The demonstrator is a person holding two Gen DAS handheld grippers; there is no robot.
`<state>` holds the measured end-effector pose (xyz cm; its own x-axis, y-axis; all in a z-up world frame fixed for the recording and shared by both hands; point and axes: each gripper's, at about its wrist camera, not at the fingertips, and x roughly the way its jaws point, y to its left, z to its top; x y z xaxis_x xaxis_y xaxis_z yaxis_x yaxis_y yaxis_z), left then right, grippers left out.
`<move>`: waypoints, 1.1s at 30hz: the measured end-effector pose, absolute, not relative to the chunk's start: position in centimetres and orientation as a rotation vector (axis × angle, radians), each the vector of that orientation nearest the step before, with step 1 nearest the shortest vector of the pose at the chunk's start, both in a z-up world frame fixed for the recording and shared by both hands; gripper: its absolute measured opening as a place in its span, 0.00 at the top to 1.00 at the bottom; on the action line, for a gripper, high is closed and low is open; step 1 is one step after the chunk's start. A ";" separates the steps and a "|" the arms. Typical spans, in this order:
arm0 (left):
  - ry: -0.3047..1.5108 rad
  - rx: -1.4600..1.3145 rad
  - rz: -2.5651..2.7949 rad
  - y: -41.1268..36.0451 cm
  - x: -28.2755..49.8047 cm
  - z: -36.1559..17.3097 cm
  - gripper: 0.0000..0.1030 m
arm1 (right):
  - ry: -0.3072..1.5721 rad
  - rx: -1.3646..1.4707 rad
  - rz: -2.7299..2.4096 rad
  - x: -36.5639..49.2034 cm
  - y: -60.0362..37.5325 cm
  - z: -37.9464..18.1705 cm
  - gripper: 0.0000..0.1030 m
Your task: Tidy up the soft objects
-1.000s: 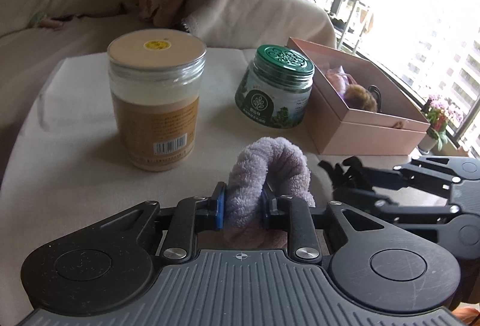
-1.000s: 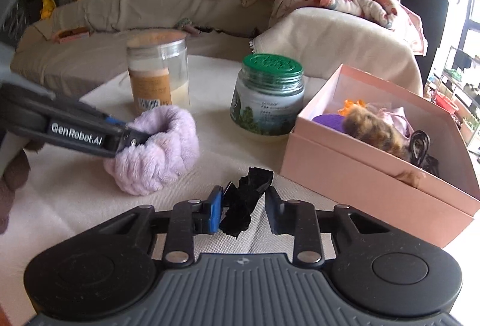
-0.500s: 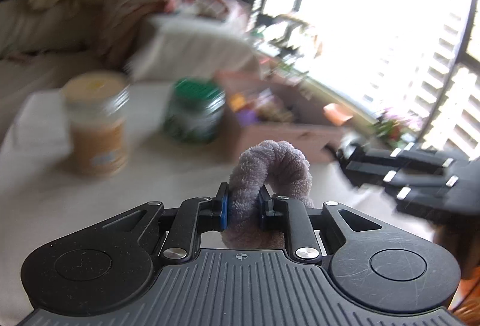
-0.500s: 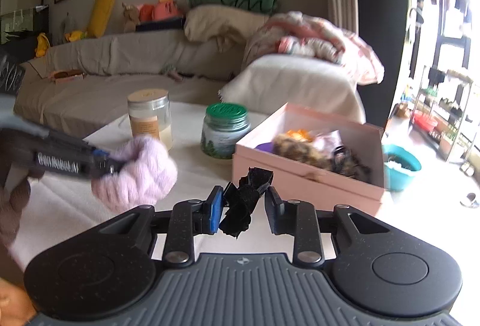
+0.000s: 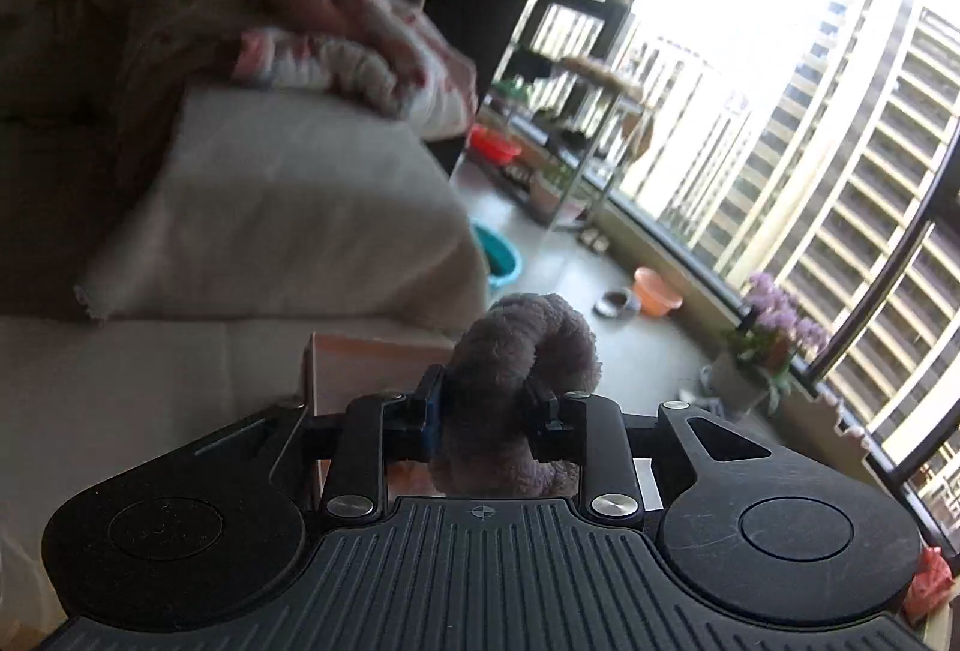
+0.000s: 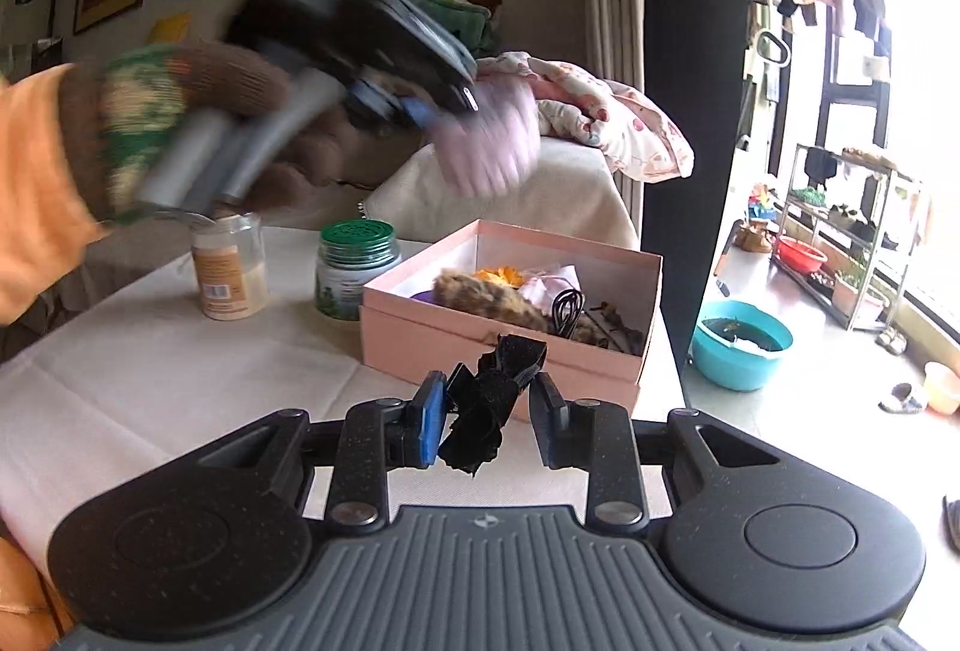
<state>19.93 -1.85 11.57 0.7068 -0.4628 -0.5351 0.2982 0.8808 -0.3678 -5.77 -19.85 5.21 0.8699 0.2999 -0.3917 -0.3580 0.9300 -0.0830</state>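
Note:
A fluffy purple scrunchie (image 5: 528, 345) stands between the pads of my left gripper (image 5: 489, 405), whose jaws are opening; the pads still touch it. In the right wrist view that gripper (image 6: 420, 105) and the scrunchie (image 6: 486, 141) are blurred, high above the open pink box (image 6: 498, 339). The box's corner (image 5: 360, 369) shows just below the left fingers. My right gripper (image 6: 489, 411) is shut on a black fabric hair tie (image 6: 480, 405), in front of the box's near wall. The box holds a furry brown piece, an orange piece and a black coil tie.
A beige-lidded jar (image 6: 231, 267) and a green-lidded jar (image 6: 354, 267) stand left of the box on the white-clothed table (image 6: 150, 381). A gloved hand (image 6: 180, 111) holds the left gripper. Behind is a sofa cushion (image 5: 288, 207); a teal basin (image 6: 741, 345) sits on the floor.
The left gripper rose and swung right with the scrunchie, from beside the jars to above the pink box. The right gripper drew back and lifted, still holding the black tie.

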 end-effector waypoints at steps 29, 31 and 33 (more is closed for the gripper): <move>0.649 -0.107 -0.226 10.0 1.5 3.6 0.71 | 0.532 0.012 0.225 8.5 -17.7 10.3 0.40; 0.671 -0.105 -0.202 9.6 0.6 2.5 0.71 | 0.524 -0.037 0.240 5.0 -16.6 8.9 0.35; 0.705 -0.097 -0.191 8.7 0.2 1.8 0.71 | 0.548 -0.044 0.262 2.6 -15.8 7.1 0.32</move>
<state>0.20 8.69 1.76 0.7453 -0.2068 -0.6338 0.1414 0.9781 -0.1528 2.64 -15.83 7.08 0.8213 0.2346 -0.5199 -0.2581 0.9657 0.0281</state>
